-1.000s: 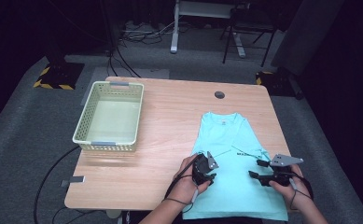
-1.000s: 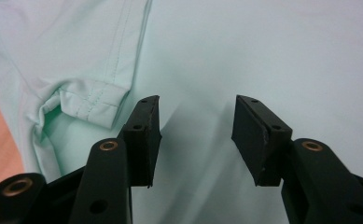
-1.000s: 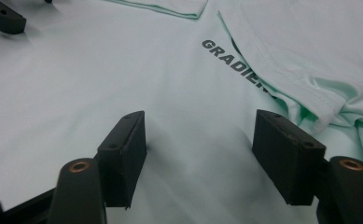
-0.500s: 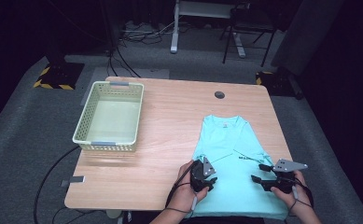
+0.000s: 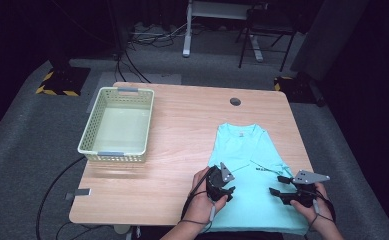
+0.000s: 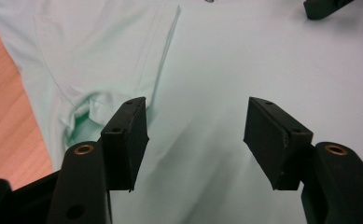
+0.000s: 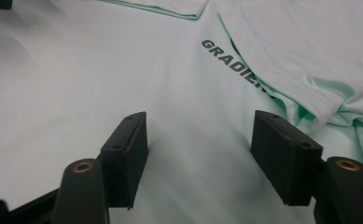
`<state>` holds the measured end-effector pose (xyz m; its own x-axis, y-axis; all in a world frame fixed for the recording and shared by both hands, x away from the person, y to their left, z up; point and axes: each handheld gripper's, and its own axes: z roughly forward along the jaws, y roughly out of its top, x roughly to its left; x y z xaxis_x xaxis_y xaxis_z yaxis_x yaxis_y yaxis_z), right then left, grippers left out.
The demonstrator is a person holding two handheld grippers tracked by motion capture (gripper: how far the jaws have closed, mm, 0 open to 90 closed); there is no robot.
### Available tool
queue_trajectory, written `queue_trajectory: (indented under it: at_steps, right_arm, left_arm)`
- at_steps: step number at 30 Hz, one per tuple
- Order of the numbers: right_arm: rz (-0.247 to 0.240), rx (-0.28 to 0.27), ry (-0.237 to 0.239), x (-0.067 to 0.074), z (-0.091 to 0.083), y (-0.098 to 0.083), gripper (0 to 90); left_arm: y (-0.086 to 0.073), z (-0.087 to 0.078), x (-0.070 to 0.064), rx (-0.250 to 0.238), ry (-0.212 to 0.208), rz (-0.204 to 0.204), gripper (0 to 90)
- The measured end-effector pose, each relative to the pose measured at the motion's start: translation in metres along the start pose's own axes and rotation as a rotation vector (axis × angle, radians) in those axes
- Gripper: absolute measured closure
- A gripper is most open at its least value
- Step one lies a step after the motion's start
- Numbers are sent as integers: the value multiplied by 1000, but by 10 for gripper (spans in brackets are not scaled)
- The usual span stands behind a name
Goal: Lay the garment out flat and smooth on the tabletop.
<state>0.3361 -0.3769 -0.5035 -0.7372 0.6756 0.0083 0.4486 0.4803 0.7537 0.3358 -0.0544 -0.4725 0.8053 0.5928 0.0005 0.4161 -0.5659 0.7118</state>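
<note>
A mint-green T-shirt (image 5: 249,165) lies flat on the right half of the wooden table (image 5: 182,130), its sleeves folded inward and black lettering (image 7: 230,58) on the chest. My left gripper (image 5: 223,189) hovers over the shirt's lower left part. Its jaws have just been opening and now stand apart above the cloth (image 6: 195,116), with nothing pinched between them. A folded sleeve edge (image 6: 163,51) lies just beyond its left jaw. My right gripper (image 5: 276,185) is open over the lower right of the shirt (image 7: 200,133), with only smooth cloth under the gap.
A pale slatted basket (image 5: 117,125) stands empty on the table's left side. A round cable hole (image 5: 235,101) sits near the far edge. The shirt's hem reaches the table's near edge. Desk and chair legs (image 5: 242,45) stand beyond the table.
The left hand has slid slightly toward the near edge over the shirt, and its jaws look a little wider. The right hand has kept its place.
</note>
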Motion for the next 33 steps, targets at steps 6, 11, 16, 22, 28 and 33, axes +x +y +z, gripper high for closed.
queue_trajectory:
  at_steps: [6, 11, 16, 22, 28, 33]
  right_arm:
    - [-1, -1, 2, 0, 0, 0, 370]
    - [-1, -1, 2, 0, 0, 0, 371]
    - [-4, 0, -1, 0, 0, 0, 372]
    - [-4, -1, -1, 1, 0, 0, 372]
    - [-4, -1, -2, 0, 0, 0, 372]
    - [-4, -1, -2, 0, 0, 0, 372]
  left_arm:
    - [15, -5, 5, -7, 4, 12, 394]
    - [26, -6, 9, 0, 7, 30, 382]
    - [38, -5, 14, -2, 14, 53, 385]
    - [50, 2, 17, 3, 27, 75, 387]
    - [59, 9, 21, -1, 30, 76, 392]
    - [65, 17, 23, -11, 32, 96, 392]
